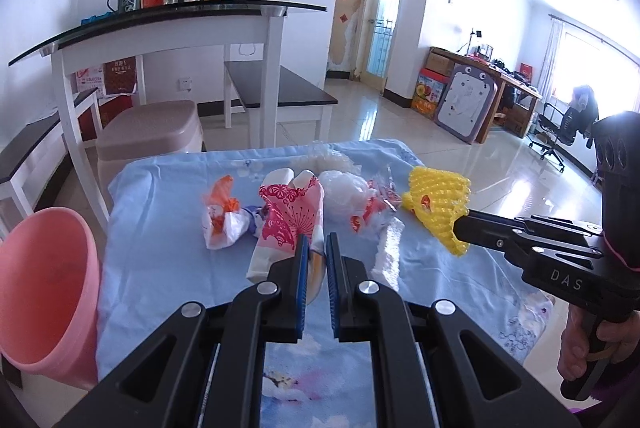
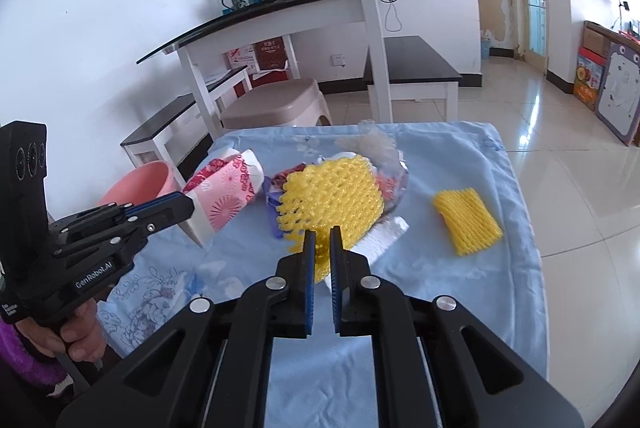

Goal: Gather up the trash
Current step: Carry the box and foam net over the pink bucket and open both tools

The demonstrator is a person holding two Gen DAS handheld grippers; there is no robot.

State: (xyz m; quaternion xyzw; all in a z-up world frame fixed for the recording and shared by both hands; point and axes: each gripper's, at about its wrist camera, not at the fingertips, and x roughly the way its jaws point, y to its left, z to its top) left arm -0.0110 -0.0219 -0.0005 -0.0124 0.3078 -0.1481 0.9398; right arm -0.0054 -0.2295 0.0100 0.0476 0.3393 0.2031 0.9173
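My left gripper (image 1: 318, 242) is shut on the rim of a crushed paper cup (image 1: 288, 224) with a pink flower print, which tilts over the blue cloth. From the right wrist view the left gripper (image 2: 186, 203) and that cup (image 2: 228, 187) are at the left. My right gripper (image 2: 322, 238) is shut on a yellow foam net (image 2: 332, 191) and holds it just above the trash pile. That gripper (image 1: 460, 232) and the net (image 1: 436, 203) show at the right in the left wrist view. A pink bucket (image 1: 48, 288) stands by the table's left edge.
On the blue cloth (image 2: 460, 308) lie a second yellow foam net (image 2: 466, 222), a white foam strip (image 1: 388, 252), an orange-and-white wrapper (image 1: 220, 224), crumpled white plastic (image 1: 344, 191) and a red-and-white wrapper (image 1: 368, 216). A white desk (image 1: 160, 39), a stool (image 1: 152, 127) and a bench stand behind.
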